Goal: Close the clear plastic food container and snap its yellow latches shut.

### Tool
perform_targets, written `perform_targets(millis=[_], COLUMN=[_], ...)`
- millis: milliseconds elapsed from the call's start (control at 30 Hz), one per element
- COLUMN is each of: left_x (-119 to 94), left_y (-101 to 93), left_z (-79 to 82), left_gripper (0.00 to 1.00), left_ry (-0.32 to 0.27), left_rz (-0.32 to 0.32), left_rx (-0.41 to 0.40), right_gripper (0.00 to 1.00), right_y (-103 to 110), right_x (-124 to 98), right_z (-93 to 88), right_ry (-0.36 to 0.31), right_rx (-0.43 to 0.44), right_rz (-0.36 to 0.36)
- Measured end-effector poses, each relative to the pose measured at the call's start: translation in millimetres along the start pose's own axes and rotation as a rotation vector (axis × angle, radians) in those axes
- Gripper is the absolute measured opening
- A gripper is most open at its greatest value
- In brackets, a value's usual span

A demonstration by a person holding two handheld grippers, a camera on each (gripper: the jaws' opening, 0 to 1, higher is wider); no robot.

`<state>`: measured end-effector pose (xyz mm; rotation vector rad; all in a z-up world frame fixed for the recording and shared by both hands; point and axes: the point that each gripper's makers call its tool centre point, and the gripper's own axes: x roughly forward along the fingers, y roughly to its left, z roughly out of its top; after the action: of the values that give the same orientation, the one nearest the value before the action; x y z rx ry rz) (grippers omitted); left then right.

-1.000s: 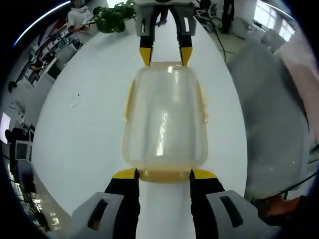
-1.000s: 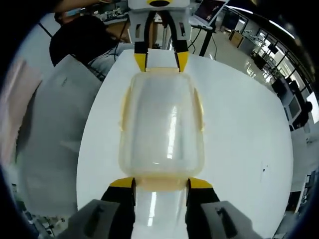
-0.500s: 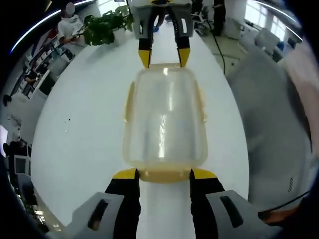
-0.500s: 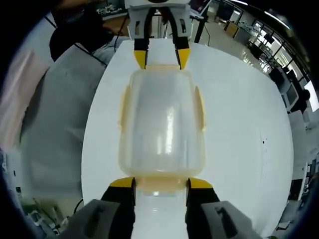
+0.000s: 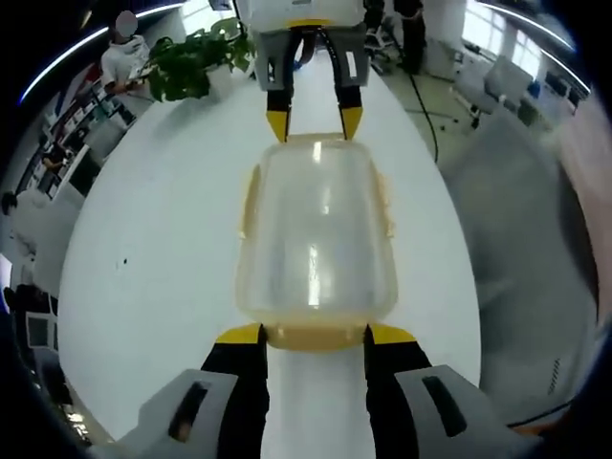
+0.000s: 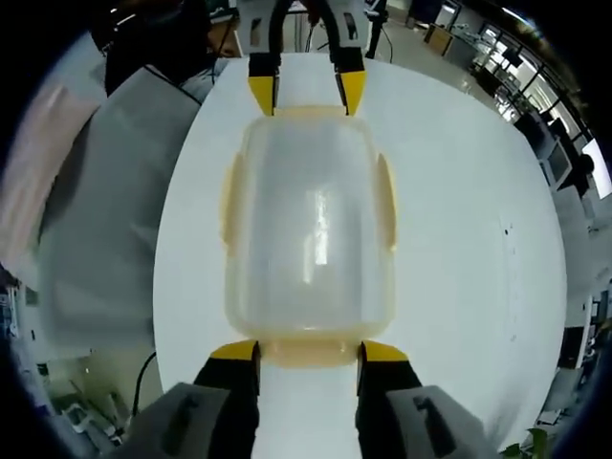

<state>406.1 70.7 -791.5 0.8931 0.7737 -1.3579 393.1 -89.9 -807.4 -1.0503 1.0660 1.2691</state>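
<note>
While both tools face each other across it, container: clear rounded plastic food container with its lid on, lying centred on the white bench.
Contents: nothing visible through the plastic.
Yellow latches: along the sides at 3 and 9 o'clock.
Left hand-held gripper: jaws parted, tips flanking the near end latch, grip unclear.
Right hand-held gripper: likewise.

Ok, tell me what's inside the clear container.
Nothing shows inside the clear container: through its lid come only glare and the white table. The yellow latches at each end, between the jaws, hide the rim there.
</note>
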Motion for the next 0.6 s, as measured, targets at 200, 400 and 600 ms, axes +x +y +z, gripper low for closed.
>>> perform_targets(millis=[200, 400, 600], left_x=[13.6, 23.3, 30.3], left_y=[-0.8, -4.0, -6.9], left_z=[5.2, 2.9, -2.1], left_gripper=[0.37, 0.37, 0.37], left_ry=[-0.006, -0.001, 0.001], left_rz=[-0.015, -0.034, -0.027], left_rx=[-0.005, -0.019, -0.021], right_gripper=[0.37, 0.37, 0.37], right_y=[0.9, 2.7, 3.8], right_x=[6.7, 15.2, 18.6], right_z=[-13.9, -18.4, -18.5], right_ry=[0.027, 0.031, 0.036], right_rx=[0.005, 0.010, 0.012], right_rz=[0.004, 0.017, 0.012])
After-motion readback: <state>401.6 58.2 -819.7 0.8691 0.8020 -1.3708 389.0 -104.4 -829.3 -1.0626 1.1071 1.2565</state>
